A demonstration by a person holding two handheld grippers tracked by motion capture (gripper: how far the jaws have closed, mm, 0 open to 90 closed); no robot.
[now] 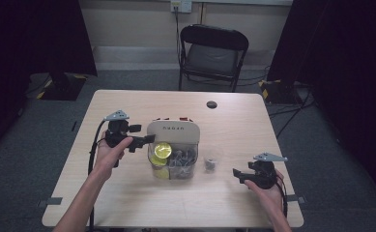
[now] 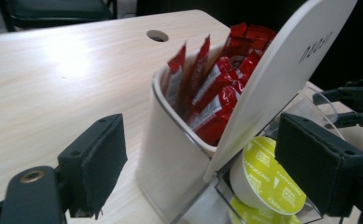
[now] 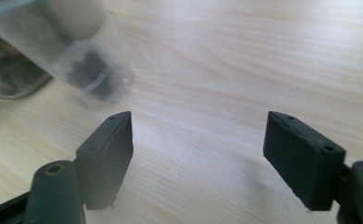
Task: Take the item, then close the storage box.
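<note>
Left gripper [image 1: 147,139] held level at the left side of the organiser box [image 1: 172,153], jaws spread wide in the left gripper view, nothing between the pads [image 2: 97,163]. Right jaw close beside the clear front wall, left jaw out over bare table [image 1: 127,104]. Right gripper [image 1: 237,174] low over the tabletop near the front right, jaws likewise wide apart and empty, bare wood grain between them in the right gripper view. Organiser box at the middle of the table: cream rounded body, cream lid [image 2: 282,70] tipped up at a slant with faint lettering, red sachets [image 2: 216,88] standing upright in the rear compartment, clear front compartment with yellow-lidded capsules [image 2: 268,175] lying on their sides and darker capsules to their right. Small clear cup [image 1: 210,162] with a dark capsule inside, just right of the box, blurred at upper left in the right gripper view [image 3: 97,77], between box and right gripper. Open wood to the left, behind and to the right of the box; round cable hole [image 1: 211,104] near the far edge, well apart from everything. Right gripper close to the table's front edge. Black folding chair [image 1: 213,53] beyond the far edge.
</note>
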